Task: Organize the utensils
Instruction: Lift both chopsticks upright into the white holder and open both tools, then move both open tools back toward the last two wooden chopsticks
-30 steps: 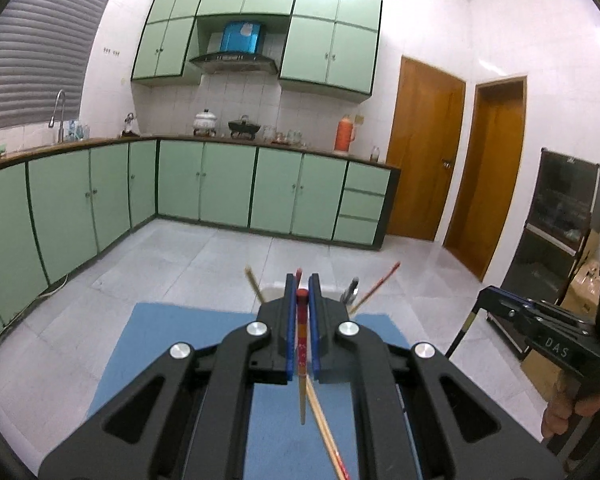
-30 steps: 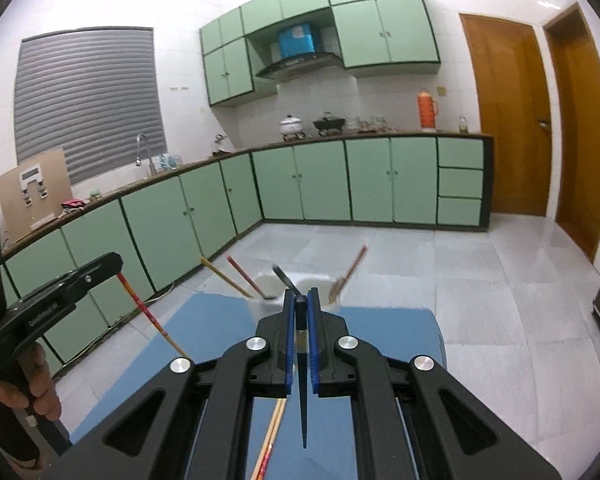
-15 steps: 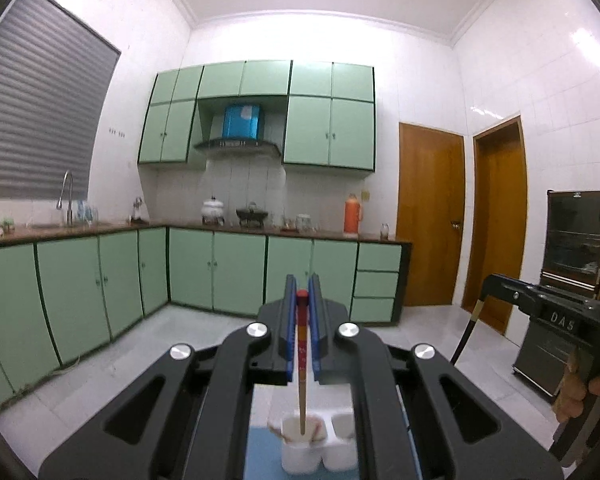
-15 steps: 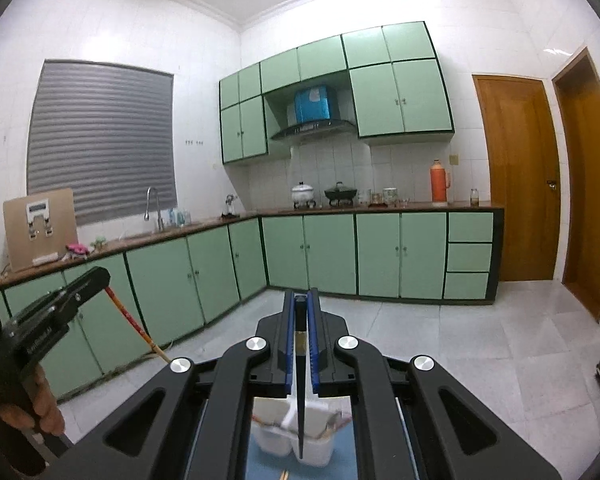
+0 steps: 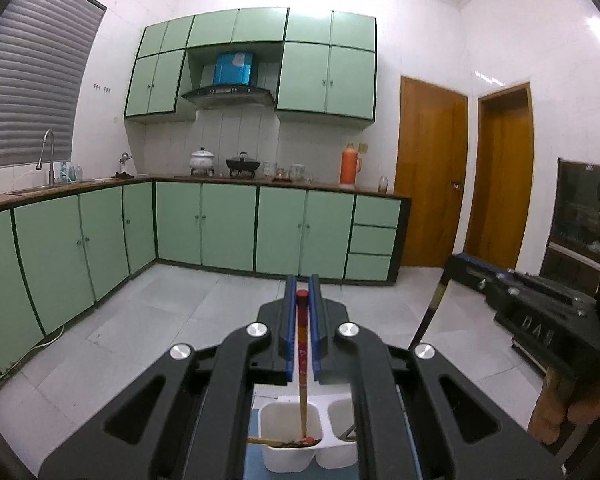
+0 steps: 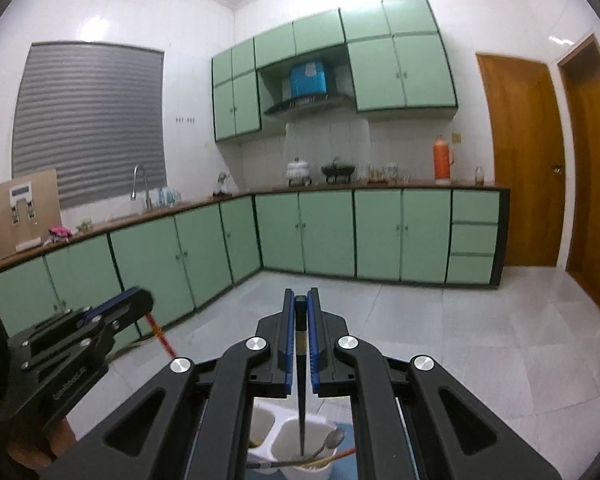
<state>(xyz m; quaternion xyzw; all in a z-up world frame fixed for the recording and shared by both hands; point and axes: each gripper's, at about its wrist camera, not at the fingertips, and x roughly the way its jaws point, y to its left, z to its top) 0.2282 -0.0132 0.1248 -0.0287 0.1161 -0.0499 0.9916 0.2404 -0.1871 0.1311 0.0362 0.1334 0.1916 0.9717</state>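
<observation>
The left tongs (image 5: 302,336) clamp a red chopstick (image 5: 301,364) hanging into the white holder's (image 5: 288,454) left cup. The right tongs (image 6: 300,340) clamp a black chopstick (image 6: 301,376) above the holder's right cup, beside a spoon (image 6: 332,440).

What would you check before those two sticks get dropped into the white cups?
1. Left gripper shut on the red chopstick: ok.
2. Right gripper shut on the black chopstick: ok.
3. Red chopstick's lower end over the white holder, left compartment: ok.
4. Black chopstick's tip over the compartment with the spoon: ok.
5. Room left in that compartment among the utensils lying there: cannot tell.
6. Both chopsticks hanging roughly upright: ok.
</observation>
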